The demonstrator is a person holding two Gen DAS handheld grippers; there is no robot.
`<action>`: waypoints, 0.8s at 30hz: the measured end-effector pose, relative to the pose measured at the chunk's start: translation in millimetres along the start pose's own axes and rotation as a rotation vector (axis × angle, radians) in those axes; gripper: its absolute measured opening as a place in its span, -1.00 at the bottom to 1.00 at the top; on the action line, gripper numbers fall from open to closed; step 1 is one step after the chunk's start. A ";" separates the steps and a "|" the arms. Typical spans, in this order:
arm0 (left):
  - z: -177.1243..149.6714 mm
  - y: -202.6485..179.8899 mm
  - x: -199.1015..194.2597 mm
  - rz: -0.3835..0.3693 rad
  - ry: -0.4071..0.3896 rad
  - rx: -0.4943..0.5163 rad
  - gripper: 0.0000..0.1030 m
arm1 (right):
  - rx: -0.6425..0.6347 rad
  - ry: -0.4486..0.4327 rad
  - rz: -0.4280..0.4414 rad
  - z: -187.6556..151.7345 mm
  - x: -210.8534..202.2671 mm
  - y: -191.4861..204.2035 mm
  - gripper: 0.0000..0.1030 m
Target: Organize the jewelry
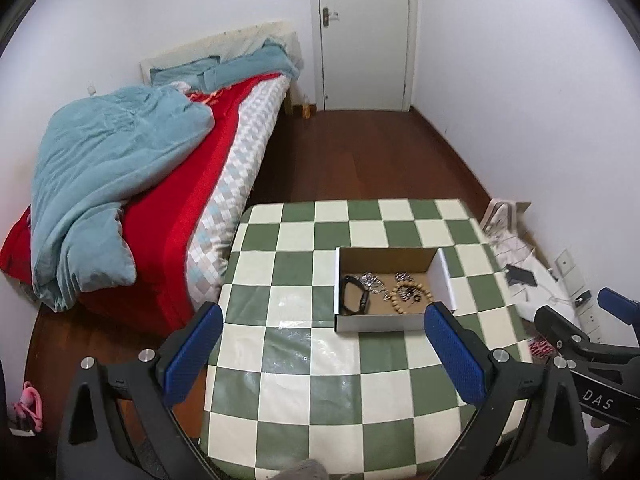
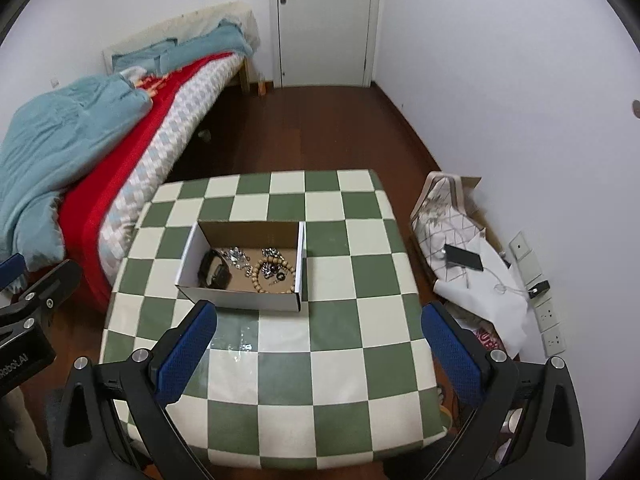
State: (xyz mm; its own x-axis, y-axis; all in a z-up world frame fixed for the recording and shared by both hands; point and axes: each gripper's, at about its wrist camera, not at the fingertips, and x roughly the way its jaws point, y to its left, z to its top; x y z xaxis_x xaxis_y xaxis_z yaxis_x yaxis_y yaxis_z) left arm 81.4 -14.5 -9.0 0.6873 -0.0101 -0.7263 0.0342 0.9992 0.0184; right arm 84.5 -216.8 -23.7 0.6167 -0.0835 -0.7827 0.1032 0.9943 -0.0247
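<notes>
An open cardboard box (image 1: 378,324) (image 2: 240,300) sits on the green-and-white checked table (image 1: 320,380) (image 2: 332,360). Inside lie a black wristband (image 1: 354,294) (image 2: 214,274), a wooden bead bracelet (image 1: 412,300) (image 2: 274,274) and a tangle of silver jewelry (image 1: 372,280) (image 2: 236,256). My left gripper (image 1: 324,354) hangs open above the table's near part, short of the box, nothing between its blue pads. My right gripper (image 2: 320,350) is open too, above the near table, with the box just beyond its left finger. The right gripper's black body (image 1: 580,340) also shows at the left wrist view's right edge.
A bed (image 1: 140,184) (image 2: 100,152) with a blue quilt and red sheet flanks the table's left side. Bags, paper and a black phone (image 2: 464,258) lie on the floor to the right by wall sockets (image 2: 548,316). A white door (image 1: 362,32) stands beyond the bare wooden floor.
</notes>
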 end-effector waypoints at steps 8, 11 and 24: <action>-10.2 1.3 -53.6 -0.029 -0.057 -0.013 0.99 | -0.003 -0.085 -0.008 -16.1 -64.5 -3.8 1.00; -15.9 1.0 -66.7 -0.032 -0.062 -0.007 0.99 | 0.000 -0.109 -0.006 -23.8 -87.0 -5.7 1.00; -22.7 -4.1 -98.7 -0.057 -0.076 0.008 0.99 | 0.021 -0.125 -0.005 -36.7 -128.3 -13.1 1.00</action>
State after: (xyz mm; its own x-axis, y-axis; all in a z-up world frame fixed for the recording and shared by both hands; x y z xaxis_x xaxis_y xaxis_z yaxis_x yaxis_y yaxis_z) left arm -3.0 -16.8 47.0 0.7368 -0.0700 -0.6724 0.0802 0.9967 -0.0158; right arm -24.7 -216.8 54.3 0.7088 -0.0968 -0.6988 0.1217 0.9925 -0.0141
